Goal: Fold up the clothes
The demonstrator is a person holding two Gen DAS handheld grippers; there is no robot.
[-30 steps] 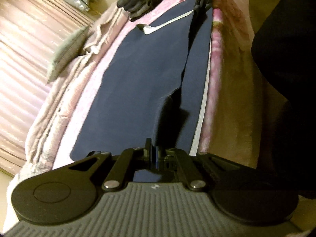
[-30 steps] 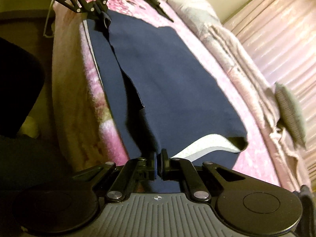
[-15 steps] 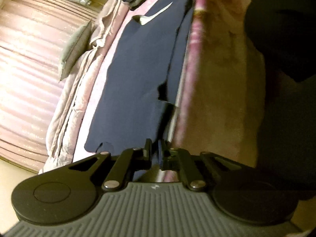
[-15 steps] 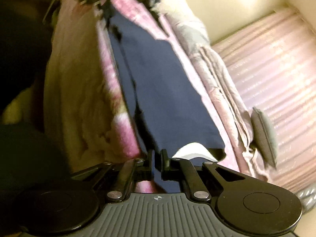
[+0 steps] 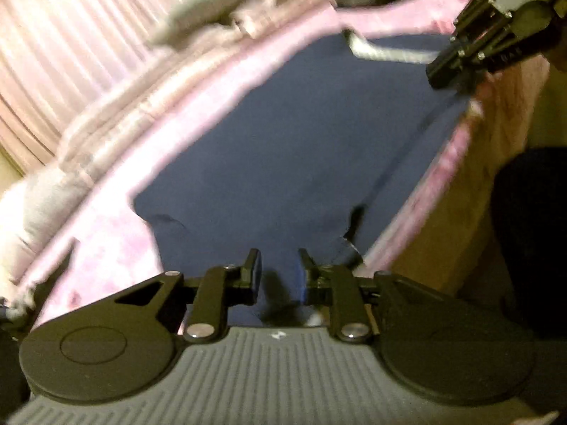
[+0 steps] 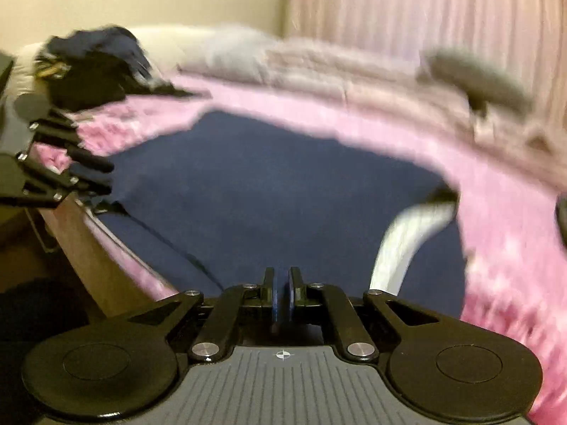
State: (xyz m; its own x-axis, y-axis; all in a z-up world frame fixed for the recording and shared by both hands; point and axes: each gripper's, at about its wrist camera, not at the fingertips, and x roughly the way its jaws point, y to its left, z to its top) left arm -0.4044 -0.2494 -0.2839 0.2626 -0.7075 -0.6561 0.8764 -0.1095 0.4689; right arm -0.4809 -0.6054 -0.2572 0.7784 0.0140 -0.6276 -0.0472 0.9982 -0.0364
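Observation:
A navy garment (image 5: 283, 141) lies spread flat on the pink bed cover (image 5: 106, 241), its white band (image 5: 389, 53) at the far end. My left gripper (image 5: 280, 272) hovers over the near end with its jaws opening; the cloth lies below the gap and the pads do not press it. In the right wrist view the same garment (image 6: 265, 194) fills the middle, with the white band (image 6: 400, 244) close by. My right gripper (image 6: 281, 290) is shut at the garment's edge, apparently pinching thin navy cloth. Each gripper appears in the other's view: the right gripper (image 5: 434, 74) and the left gripper (image 6: 102, 177).
A dark pile of clothes (image 6: 92, 67) sits at the bed's head. A grey cushion (image 6: 475, 78) and a pale folded blanket (image 6: 319, 67) lie along the far side by the pink curtain (image 6: 425, 7). The bed's beige side (image 5: 478, 194) drops off beside a person's dark clothing (image 5: 531, 230).
Both grippers have rolled back to level and lifted slightly. The left jaws have parted off the garment's edge. The garment now lies flat rather than pulled along the bed's edge.

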